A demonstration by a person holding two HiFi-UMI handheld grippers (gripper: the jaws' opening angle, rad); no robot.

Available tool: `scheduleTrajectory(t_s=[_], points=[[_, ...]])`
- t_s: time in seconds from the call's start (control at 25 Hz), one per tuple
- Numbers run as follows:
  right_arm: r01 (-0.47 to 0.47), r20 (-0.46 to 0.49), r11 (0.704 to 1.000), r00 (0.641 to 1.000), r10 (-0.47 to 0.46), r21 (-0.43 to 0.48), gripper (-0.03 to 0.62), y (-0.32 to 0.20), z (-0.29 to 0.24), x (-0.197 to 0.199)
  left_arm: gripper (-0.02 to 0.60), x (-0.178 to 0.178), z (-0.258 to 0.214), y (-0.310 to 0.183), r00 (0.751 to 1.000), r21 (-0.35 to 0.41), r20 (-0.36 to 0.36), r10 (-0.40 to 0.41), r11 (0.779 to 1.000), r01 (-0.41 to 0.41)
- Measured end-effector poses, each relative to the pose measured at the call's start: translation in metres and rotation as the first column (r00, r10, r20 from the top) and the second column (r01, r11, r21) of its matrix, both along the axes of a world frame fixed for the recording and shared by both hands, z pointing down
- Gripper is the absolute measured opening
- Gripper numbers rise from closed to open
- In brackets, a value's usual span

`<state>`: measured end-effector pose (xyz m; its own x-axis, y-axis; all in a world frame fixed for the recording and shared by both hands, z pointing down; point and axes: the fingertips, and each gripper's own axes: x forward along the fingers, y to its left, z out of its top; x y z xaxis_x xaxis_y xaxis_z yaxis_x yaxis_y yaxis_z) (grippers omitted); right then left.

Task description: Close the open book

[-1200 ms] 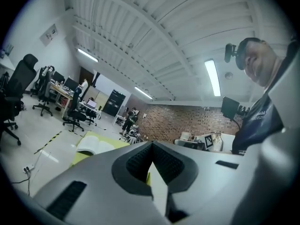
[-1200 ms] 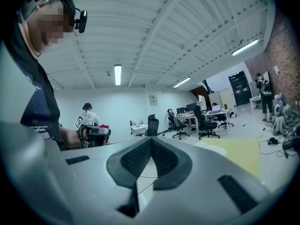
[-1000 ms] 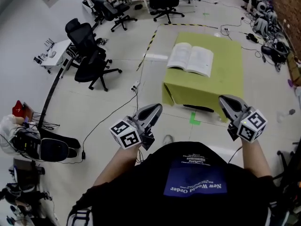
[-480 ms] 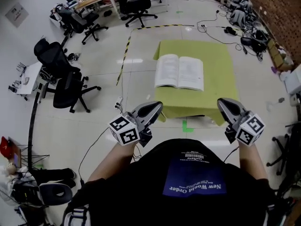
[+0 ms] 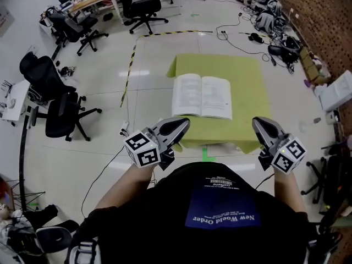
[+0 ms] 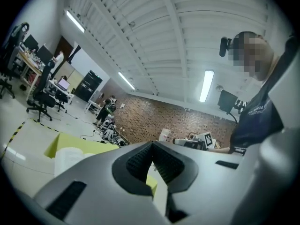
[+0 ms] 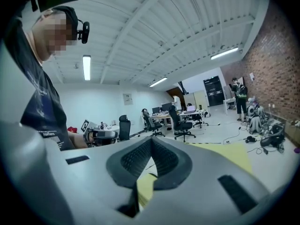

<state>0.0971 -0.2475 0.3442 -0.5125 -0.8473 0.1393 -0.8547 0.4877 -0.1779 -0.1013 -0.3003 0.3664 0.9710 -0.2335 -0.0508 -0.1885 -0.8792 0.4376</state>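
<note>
An open book lies flat, pages up, near the front edge of a table with a yellow-green cloth. I hold both grippers level in front of my chest, short of the table. The left gripper is shut and empty, its tip just before the table's front left corner. The right gripper is shut and empty too, by the front right corner. In the left gripper view the book shows pale on the cloth beyond the closed jaws. The right gripper view shows the cloth past its closed jaws.
Black office chairs stand on the floor to the left and further back. Yellow-black tape runs along the floor left of the table. Cables and gear lie by the brick wall on the right. A green floor mark sits before the table.
The table and book have come nearer and shifted to the middle of the head view as I walked up. Both grippers stay shut in front of me.
</note>
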Motion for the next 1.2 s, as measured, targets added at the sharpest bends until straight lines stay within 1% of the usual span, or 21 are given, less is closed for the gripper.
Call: scheduleTrajectory(t_s=[0.16, 0.24, 0.32, 0.4, 0.48, 0.56, 0.64, 0.76, 0.88, 0.96, 1.08, 1.2], points=[[0.064, 0.016, 0.998, 0.998, -0.065, 0.019, -0.015, -0.038, 0.001, 0.021, -0.005, 0.018, 0.0, -0.022, 0.998, 0.009, 0.03, -0.059, 0.998, 0.058], [0.108, 0.032, 0.994, 0.994, -0.109, 0.035, -0.015, -0.061, 0.001, 0.033, -0.005, 0.026, 0.0, -0.039, 0.992, 0.014, 0.047, -0.118, 0.993, 0.118], [0.162, 0.043, 0.986, 0.986, -0.163, 0.034, -0.015, -0.084, 0.001, 0.046, -0.005, 0.033, -0.004, -0.057, 0.979, -0.01, 0.047, -0.198, 0.98, 0.199], [0.223, 0.028, 0.974, 0.974, -0.224, 0.029, -0.015, -0.103, 0.002, 0.064, -0.005, 0.047, -0.007, -0.066, 0.965, -0.031, 0.053, -0.256, 0.966, 0.258], [0.26, 0.024, 0.965, 0.965, -0.261, 0.029, -0.015, -0.122, 0.003, 0.088, -0.005, 0.067, -0.007, -0.073, 0.952, -0.038, 0.073, -0.297, 0.953, 0.301], [0.28, 0.044, 0.96, 0.959, -0.281, 0.026, -0.015, -0.143, 0.008, 0.11, -0.005, 0.086, -0.005, -0.081, 0.939, -0.06, 0.079, -0.334, 0.939, 0.339], [0.314, 0.042, 0.949, 0.948, -0.315, 0.028, -0.015, -0.16, 0.015, 0.12, -0.005, 0.103, -0.002, -0.087, 0.931, -0.072, 0.086, -0.354, 0.93, 0.361], [0.37, 0.041, 0.929, 0.928, -0.37, 0.017, -0.015, -0.175, 0.028, 0.112, -0.005, 0.111, 0.009, -0.09, 0.922, -0.081, 0.115, -0.369, 0.922, 0.379], [0.397, 0.069, 0.918, 0.916, -0.396, -0.01, -0.015, -0.183, 0.044, 0.099, -0.005, 0.105, 0.023, -0.093, 0.917, -0.101, 0.126, -0.379, 0.915, 0.392], [0.402, 0.058, 0.916, 0.915, -0.4, -0.019, -0.015, -0.192, 0.051, 0.089, -0.005, 0.096, 0.03, -0.105, 0.917, -0.095, 0.118, -0.381, 0.915, 0.392], [0.386, 0.034, 0.922, 0.922, -0.385, -0.034, -0.015, -0.207, 0.051, 0.063, -0.005, 0.073, 0.034, -0.126, 0.924, -0.092, 0.09, -0.371, 0.921, 0.378], [0.356, 0.026, 0.934, 0.934, -0.355, -0.038, -0.015, -0.214, 0.039, 0.038, -0.005, 0.054, 0.035, -0.146, 0.943, -0.094, 0.059, -0.326, 0.939, 0.331]])
